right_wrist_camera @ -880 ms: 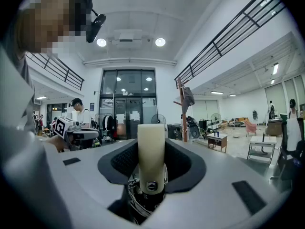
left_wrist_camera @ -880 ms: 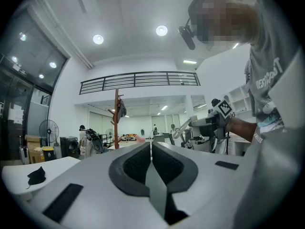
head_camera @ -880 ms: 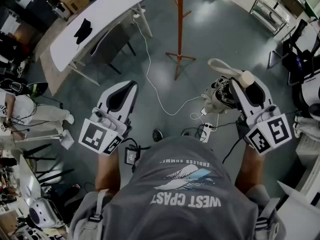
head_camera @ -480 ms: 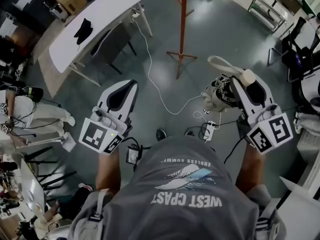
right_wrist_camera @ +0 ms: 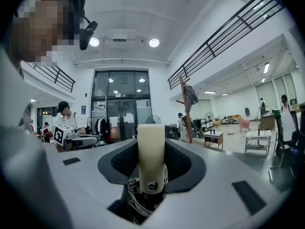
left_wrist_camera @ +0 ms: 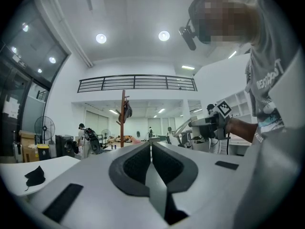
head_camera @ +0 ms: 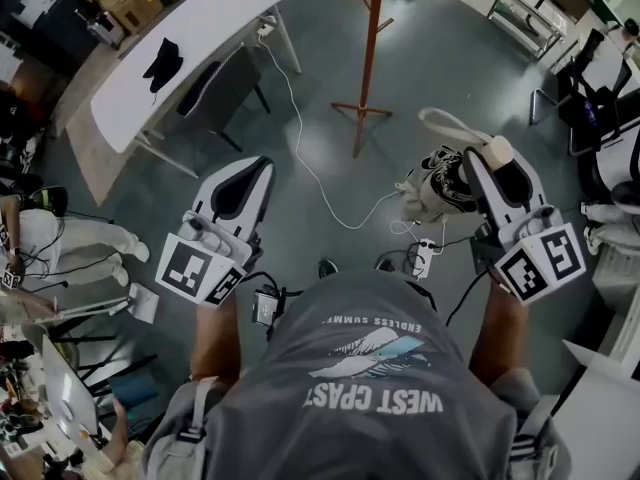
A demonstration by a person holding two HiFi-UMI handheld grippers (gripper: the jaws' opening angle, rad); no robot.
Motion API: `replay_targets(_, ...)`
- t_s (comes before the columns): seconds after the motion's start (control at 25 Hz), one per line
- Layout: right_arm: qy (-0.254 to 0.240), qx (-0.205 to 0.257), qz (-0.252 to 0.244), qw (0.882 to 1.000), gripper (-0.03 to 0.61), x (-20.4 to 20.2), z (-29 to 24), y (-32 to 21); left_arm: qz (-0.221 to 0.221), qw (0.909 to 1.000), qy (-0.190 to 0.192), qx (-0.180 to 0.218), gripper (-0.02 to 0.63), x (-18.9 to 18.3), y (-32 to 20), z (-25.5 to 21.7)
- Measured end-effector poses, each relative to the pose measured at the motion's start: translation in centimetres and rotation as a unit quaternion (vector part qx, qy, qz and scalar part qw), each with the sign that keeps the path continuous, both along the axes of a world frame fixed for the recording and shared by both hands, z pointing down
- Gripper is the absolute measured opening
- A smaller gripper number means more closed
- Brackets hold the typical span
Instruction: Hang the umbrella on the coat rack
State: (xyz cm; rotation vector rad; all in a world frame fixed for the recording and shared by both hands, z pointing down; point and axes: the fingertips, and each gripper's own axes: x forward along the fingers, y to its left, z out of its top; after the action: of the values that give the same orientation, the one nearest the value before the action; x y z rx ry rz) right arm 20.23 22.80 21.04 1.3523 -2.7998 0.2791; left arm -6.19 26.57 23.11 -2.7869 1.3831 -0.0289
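The red-brown coat rack (head_camera: 368, 58) stands on the grey floor ahead of me, its base (head_camera: 360, 113) between and beyond both grippers. My right gripper (head_camera: 497, 155) is shut on the cream handle (right_wrist_camera: 151, 159) of a folded patterned umbrella (head_camera: 433, 183). The umbrella's body hangs left of the jaws, and its pale strap loop (head_camera: 448, 124) sticks out forward. In the right gripper view the rack (right_wrist_camera: 187, 111) stands right of centre, with a dark garment on it. My left gripper (head_camera: 252, 166) is held level at the left, shut and empty (left_wrist_camera: 151, 144); its view has the rack (left_wrist_camera: 123, 118) left of centre.
A white table (head_camera: 190, 38) with a dark chair (head_camera: 215, 83) stands at the far left. A white cable (head_camera: 310, 168) runs across the floor to a power strip (head_camera: 420, 258) near my feet. Metal frames and chairs (head_camera: 560, 98) line the right side, and people sit at the left edge (head_camera: 40, 233).
The head view has shifted slightly and the rack's pole leans more to the right in it. Both grippers keep their pose, and the right one still holds the umbrella.
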Motion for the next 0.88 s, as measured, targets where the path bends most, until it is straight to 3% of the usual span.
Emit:
replay_targets(0.24,-0.004,0.0,0.012,1.0,0.172,-2.3,-0.2,-0.1,0.016,0.9998,0.007,0.004,0.023,-2.1,-0.6,0.1)
replay_targets(0.56,0.001,0.004,0.012,1.0,0.172,-2.6,-0.6,-1.7,0.021,0.9997,0.012,0.001,0.023,-2.1,-2.3,0.4)
replay_targets(0.88,-0.004,0.0,-0.012,1.0,0.172,-1.0,-0.1,-5.8,-0.009,0.9999,0.003,-0.004,0.023,-0.7,-4.8,0.4)
